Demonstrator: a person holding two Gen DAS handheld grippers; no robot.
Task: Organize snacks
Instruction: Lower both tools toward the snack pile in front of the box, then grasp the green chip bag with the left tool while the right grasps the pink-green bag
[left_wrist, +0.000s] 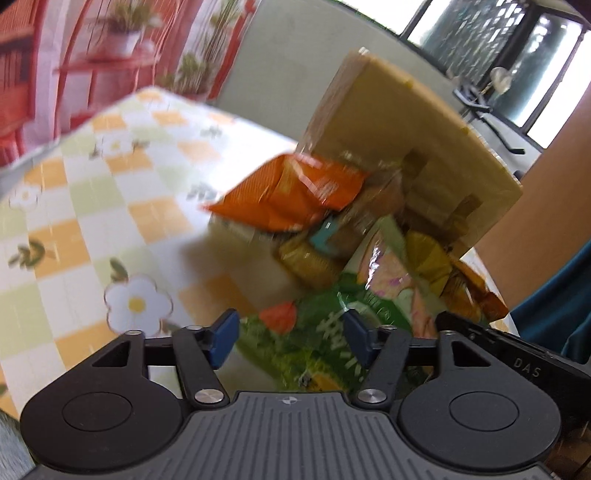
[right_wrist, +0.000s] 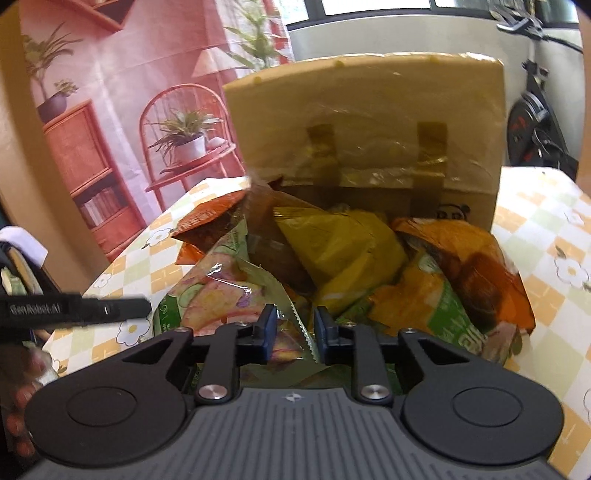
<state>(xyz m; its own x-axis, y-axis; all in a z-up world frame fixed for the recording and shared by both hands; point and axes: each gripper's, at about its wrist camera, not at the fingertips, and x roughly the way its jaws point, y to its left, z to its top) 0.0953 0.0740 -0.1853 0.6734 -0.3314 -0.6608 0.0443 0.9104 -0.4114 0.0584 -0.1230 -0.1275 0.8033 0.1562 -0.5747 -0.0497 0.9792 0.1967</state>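
Note:
An open cardboard box (right_wrist: 369, 110) stands on the checked tablecloth, piled with snack packets: orange (right_wrist: 472, 258), yellow (right_wrist: 343, 247), brown and green ones. My right gripper (right_wrist: 294, 328) sits low over the pile, its jaws narrowly apart around the serrated edge of a pale green packet (right_wrist: 221, 295); I cannot tell whether they pinch it. In the blurred left wrist view the box (left_wrist: 406, 122) is seen from its left side. My left gripper (left_wrist: 290, 338) is open, with a green packet (left_wrist: 314, 343) between its fingers, untouched. An orange packet (left_wrist: 295, 192) hangs over the box's side.
The tablecloth (left_wrist: 92, 206) with orange and green checks and white flowers stretches left of the box. A red printed backdrop (right_wrist: 110, 110) hangs behind the table. The other gripper's black body (right_wrist: 74, 306) shows at the left of the right wrist view. An exercise bike (right_wrist: 535, 122) stands at the far right.

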